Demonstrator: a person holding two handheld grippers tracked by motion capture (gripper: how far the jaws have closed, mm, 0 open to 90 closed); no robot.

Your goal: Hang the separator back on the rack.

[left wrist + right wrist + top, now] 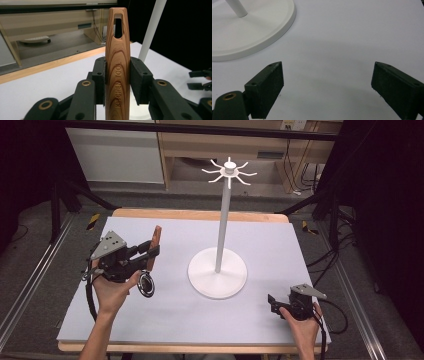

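Note:
A kitchen tool with a wooden handle [156,240] and a round dark head [146,284] is lifted off the table at the left, handle up. My left gripper [151,253] is shut on the handle [117,50], its pads pressing both sides below the hanging slot. A white hook stand [223,220] rises from a round base [217,279] at the table's middle, with a ring of hooks [229,170] on top. My right gripper [272,303] rests low at the front right, open, with bare table between its jaws [327,82]. The stand's base [249,32] lies ahead of it to the left.
A pale grey mat [270,245] covers the wooden table [200,214]. The stand's pole [152,27] shows to the right of the held handle, and the right gripper [200,80] farther off. Wooden furniture and cables stand beyond the far edge.

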